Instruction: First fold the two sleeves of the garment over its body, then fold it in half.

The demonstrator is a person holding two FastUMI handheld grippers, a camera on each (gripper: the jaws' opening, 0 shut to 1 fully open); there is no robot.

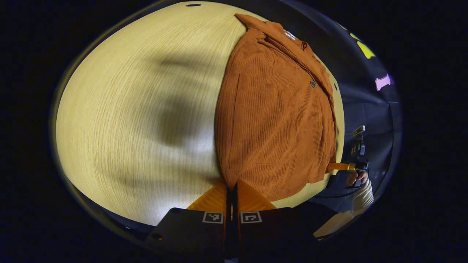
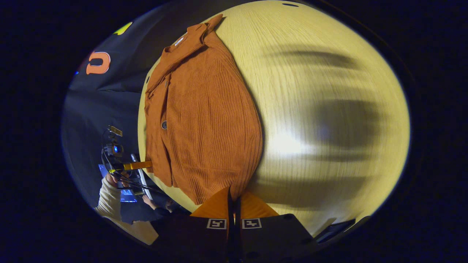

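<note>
Sleeves of the garment (image 1: 274, 120) can't be made out, folded or tucked somewhere in the ribbed cloth. Left gripper (image 1: 231, 190) fingertips meet right at the hem; can't tell if cloth is pinched between them. Same for the right gripper (image 2: 234, 193) at its corner. Table (image 1: 139, 109) far edge runs out of the picture. Gear behind the person's sleeve (image 2: 108, 197) in the right gripper view: too small and dark to identify.

Recording booth, black cloth wall (image 2: 106, 98), pale wooden table (image 1: 139, 120)
</note>
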